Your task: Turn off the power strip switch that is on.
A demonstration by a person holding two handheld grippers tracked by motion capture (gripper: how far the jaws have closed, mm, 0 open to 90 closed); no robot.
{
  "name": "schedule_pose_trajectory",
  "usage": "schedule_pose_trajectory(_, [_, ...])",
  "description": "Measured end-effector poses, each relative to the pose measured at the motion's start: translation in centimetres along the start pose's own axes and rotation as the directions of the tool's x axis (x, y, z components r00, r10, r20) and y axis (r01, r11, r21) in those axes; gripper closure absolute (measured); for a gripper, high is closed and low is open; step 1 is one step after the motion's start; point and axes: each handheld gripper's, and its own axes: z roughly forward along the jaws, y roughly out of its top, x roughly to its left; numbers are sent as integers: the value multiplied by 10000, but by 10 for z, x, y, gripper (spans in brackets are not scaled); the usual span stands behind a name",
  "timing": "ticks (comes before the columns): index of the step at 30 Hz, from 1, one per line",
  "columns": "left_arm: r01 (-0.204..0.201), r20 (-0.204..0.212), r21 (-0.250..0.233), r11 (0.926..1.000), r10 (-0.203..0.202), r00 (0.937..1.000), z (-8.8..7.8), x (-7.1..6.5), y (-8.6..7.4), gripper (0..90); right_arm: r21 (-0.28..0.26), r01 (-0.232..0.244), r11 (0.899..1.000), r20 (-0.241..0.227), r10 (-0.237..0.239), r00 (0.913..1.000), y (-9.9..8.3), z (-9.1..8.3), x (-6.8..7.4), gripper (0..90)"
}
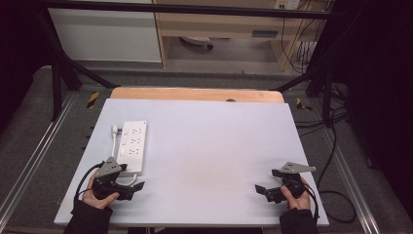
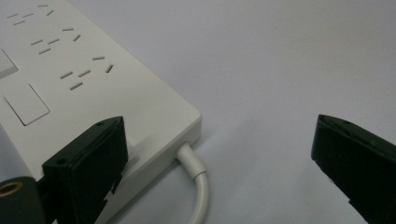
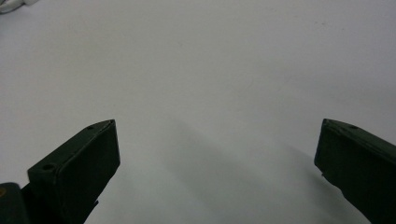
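Observation:
A white power strip (image 1: 132,146) lies on the left of the white tabletop (image 1: 214,146), its thin white cable looping back to a plug (image 1: 115,130) beside it. My left gripper (image 1: 134,190) is held low just in front of the strip's near end, jaws wide open. In the left gripper view the left gripper (image 2: 219,154) holds nothing: one jaw stands over the corner of the power strip (image 2: 70,84), and the cable (image 2: 198,186) leaves the strip between the jaws. My right gripper (image 1: 264,192) rests open at the front right. The right gripper (image 3: 217,158) has only bare table between its jaws.
A wooden table edge (image 1: 195,94) shows behind the white top. Black frame bars (image 1: 63,73) stand at the far corners, and cables (image 1: 331,146) trail on the floor to the right. A bit of white cable (image 3: 9,3) sits at the top left of the right gripper view.

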Motion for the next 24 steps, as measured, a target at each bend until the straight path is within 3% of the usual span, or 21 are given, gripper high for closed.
schedule_pose_trajectory(24, [53, -195, 21, 10000, -53, 9998, -3, 2, 1, 37, 47, 17, 10000, 33, -17, 10000, 0, 0, 1, 6])
